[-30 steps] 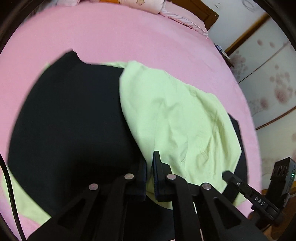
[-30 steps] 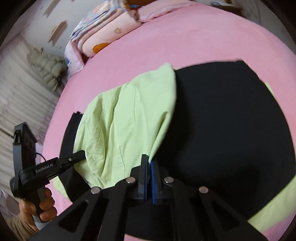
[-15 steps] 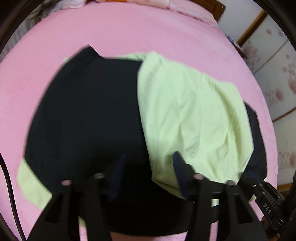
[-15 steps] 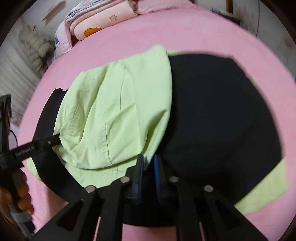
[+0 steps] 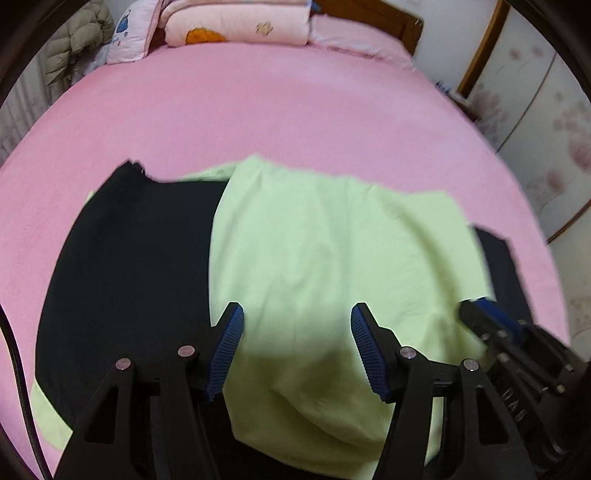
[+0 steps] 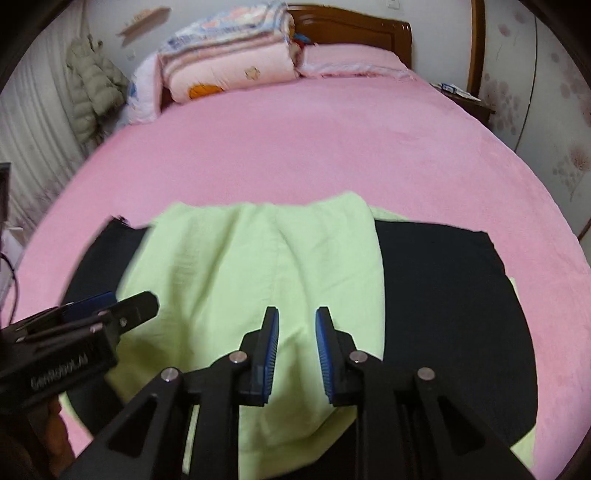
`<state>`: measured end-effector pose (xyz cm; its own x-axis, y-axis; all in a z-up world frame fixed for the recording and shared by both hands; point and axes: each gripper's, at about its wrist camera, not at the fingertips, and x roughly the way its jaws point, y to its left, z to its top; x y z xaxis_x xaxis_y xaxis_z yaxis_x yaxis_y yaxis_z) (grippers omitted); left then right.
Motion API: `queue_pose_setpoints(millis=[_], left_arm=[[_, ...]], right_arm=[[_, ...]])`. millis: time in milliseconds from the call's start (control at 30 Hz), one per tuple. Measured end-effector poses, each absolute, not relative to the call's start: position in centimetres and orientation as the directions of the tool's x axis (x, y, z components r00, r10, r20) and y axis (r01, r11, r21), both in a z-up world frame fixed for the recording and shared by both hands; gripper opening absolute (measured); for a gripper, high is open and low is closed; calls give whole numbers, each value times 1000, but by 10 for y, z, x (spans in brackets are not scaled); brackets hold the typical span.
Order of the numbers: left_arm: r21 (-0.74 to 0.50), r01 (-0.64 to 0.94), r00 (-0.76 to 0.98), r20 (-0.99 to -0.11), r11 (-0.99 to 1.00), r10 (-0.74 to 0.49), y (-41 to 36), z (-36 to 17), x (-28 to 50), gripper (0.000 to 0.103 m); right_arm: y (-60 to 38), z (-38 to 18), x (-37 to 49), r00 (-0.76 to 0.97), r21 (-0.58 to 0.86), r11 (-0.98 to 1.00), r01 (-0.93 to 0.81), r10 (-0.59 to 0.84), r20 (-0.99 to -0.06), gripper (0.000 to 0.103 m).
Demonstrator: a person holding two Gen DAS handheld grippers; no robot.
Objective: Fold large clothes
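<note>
1. A pink bed (image 6: 295,147) fills the room.
2. Nearest, the left gripper (image 5: 297,349) and right gripper (image 6: 296,350) hover with jaws apart over the garment (image 5: 332,258), green on black, at the bed's near edge.
3. The left gripper's body (image 6: 55,369) reads "GenRobot.AI".
4. A folded quilt (image 6: 229,70) lies by the bed's headboard (image 6: 351,27).

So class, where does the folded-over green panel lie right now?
In both wrist views the green panel lies across the black garment on the pink bed.
</note>
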<state>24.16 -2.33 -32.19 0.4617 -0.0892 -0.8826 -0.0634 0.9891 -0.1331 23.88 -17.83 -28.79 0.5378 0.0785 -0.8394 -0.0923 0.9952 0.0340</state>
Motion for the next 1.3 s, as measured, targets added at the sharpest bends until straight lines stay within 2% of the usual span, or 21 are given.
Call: queue_pose_setpoints(millis=[100, 167, 400, 500, 600, 767, 967, 1300], left_arm=[[-112, -68, 430, -900, 991, -72, -17, -341, 243, 59], [-107, -48, 431, -899, 993, -76, -15, -344, 242, 59], [-107, -39, 419, -905, 994, -81, -17, -338, 246, 60], [-128, -68, 394, -915, 989, -91, -14, -326, 246, 65], [-143, -91, 392, -915, 986, -96, -5, -305, 236, 80], [-187, -116, 390, -912, 975, -129, 4, -262, 218, 81], [-186, -131, 381, -916, 974, -124, 19, -222, 179, 81], [-277, -229, 345, -920, 933, -188, 50, -201, 134, 81]], right_arm=[[-193, -311, 241, 502, -23, 998, -63, 12, -865, 21], [-207, -321, 235, 496, 19, 998, -61, 47, -867, 28], [-206, -319, 227, 473, 16, 998, -52, 39, -880, 33], [-207, -307, 225, 455, 50, 999, -14, 51, -889, 33], [-210, -288, 217, 459, 120, 993, 15, 100, -883, 33], [-206, -251, 199, 447, 175, 984, 20, 148, -882, 38], [-192, -215, 176, 441, 170, 985, -37, 169, -882, 38], [-155, -176, 145, 438, 197, 967, -159, 248, -864, 38]])
